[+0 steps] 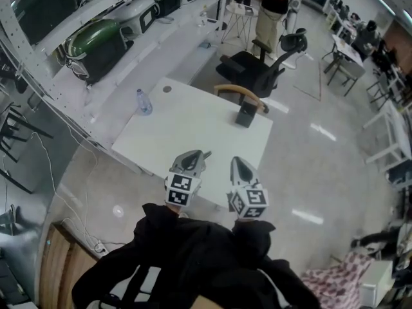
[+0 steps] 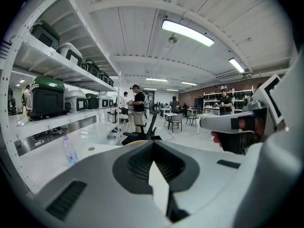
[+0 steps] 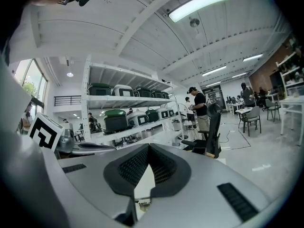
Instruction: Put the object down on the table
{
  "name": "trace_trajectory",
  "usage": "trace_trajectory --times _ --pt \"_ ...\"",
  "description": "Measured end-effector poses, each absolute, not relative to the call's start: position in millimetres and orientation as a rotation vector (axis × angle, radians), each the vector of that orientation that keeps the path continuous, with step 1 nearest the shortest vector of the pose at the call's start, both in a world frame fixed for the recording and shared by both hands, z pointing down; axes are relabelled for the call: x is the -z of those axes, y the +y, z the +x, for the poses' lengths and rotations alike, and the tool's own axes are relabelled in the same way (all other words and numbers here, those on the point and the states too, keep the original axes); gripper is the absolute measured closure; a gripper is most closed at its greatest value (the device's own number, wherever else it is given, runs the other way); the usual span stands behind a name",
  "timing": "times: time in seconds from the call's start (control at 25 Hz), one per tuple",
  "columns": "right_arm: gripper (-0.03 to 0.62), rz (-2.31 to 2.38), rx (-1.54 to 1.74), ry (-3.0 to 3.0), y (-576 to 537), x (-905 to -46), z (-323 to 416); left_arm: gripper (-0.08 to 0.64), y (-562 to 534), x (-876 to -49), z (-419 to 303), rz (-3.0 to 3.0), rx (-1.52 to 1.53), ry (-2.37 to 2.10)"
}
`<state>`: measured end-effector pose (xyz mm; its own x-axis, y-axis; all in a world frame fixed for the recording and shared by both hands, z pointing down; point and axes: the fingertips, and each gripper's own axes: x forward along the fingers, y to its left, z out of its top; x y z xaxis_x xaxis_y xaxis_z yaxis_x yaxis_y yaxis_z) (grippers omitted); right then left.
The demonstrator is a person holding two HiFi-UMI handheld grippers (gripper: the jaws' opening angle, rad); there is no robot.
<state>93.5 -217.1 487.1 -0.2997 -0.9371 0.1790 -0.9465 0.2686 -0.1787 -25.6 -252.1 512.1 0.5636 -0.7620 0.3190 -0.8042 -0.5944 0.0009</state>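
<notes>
A small dark box [image 1: 246,114] stands upright on the white table [image 1: 187,140], near its far right edge. Both grippers hover side by side over the table's near edge, pointing toward the box and well short of it. My left gripper [image 1: 202,154] is shut, its tips meeting with nothing between them [image 2: 152,146]. My right gripper [image 1: 237,163] is also shut and empty [image 3: 148,148]. In the left gripper view the right gripper [image 2: 237,122] shows at the right; in the right gripper view the left gripper [image 3: 78,148] shows at the left.
A clear water bottle [image 1: 143,102] stands at the table's left side, also in the left gripper view [image 2: 70,149]. A wooden chair back [image 1: 241,94] and a black office chair [image 1: 261,66] stand beyond the table. Shelves with green and white cases [image 1: 96,47] run along the left. A person [image 1: 273,8] stands farther back.
</notes>
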Motion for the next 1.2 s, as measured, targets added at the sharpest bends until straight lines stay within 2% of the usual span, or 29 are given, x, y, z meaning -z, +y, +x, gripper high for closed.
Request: trace_trajectory --times 0.44,1.2 --pt "0.591 1.826 -0.330 -2.492 -219.9 -477.5 95.0 0.558 -246.7 -493.4 -27.1 2.675 -0.316 -1.376" --pt "0.591 1.838 -0.311 -2.478 -226.0 -483.3 105.4 0.558 -249.0 -494.3 -22.9 2.679 -0.291 -1.397"
